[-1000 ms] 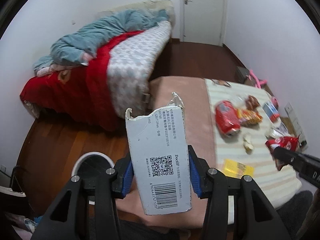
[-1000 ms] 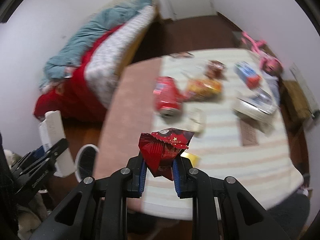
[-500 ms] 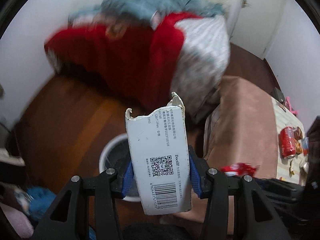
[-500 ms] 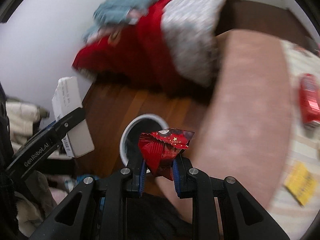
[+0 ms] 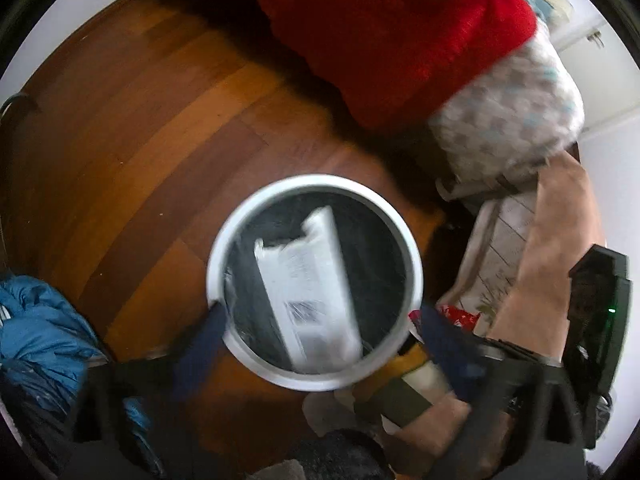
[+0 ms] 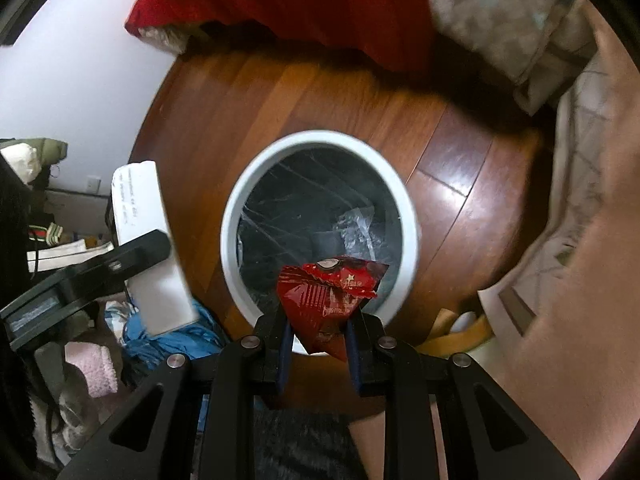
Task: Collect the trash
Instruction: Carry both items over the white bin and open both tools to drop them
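White carton (image 5: 310,288) lies loose inside the black-lined bin (image 5: 240,220), straight below the left tongs (image 5: 316,330) — their jaws, just opened, stand wide apart around nothing. Right tongs (image 6: 316,330) stay clamped on a red wrapper (image 6: 330,300) above the bin's near rim.

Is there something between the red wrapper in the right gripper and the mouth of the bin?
Nothing visible blocks it. The right gripper holds the wrapper over the near rim of the bin, whose mouth has no lid. The white box in the left wrist view leaves room beside it.
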{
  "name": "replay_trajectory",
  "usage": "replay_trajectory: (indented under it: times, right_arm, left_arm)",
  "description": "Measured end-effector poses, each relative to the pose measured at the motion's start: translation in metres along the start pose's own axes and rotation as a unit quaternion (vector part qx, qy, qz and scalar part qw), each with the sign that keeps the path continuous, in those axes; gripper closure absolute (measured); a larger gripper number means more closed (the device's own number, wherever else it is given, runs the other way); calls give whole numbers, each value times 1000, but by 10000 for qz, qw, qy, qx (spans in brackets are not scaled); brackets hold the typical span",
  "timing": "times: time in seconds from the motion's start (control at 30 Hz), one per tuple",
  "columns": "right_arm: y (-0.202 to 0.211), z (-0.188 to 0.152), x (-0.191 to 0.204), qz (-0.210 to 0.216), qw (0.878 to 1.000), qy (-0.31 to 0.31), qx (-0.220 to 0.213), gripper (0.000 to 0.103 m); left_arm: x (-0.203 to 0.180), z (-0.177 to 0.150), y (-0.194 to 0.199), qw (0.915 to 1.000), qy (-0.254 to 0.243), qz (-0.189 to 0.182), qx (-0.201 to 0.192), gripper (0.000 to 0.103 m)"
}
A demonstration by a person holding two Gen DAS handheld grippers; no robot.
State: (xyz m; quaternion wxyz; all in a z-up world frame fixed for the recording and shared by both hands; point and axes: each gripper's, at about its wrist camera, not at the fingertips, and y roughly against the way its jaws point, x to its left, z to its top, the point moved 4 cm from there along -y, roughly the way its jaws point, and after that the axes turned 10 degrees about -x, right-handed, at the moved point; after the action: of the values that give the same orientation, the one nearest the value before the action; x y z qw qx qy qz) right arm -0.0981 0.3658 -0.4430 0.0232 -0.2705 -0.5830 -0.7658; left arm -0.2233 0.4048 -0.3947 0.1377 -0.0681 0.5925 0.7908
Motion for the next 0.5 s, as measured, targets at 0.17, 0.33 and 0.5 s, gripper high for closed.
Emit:
replay_trajectory:
  times: [0.17, 0.33, 0.5]
  right_arm:
    - [-31, 0, -11, -175, 9995, 30, 260, 30]
    - [-36, -1, -14, -589, 9976, 246, 272, 0]
    - [-22, -3, -12, -1262, 9892, 723, 161, 0]
  left_arm:
    - [14, 2, 6, 9985, 6, 432, -345, 1]
    - [28, -7, 16, 9937, -96, 970, -555, 1]
    - [30, -23, 24, 9889, -269, 1335, -594, 1]
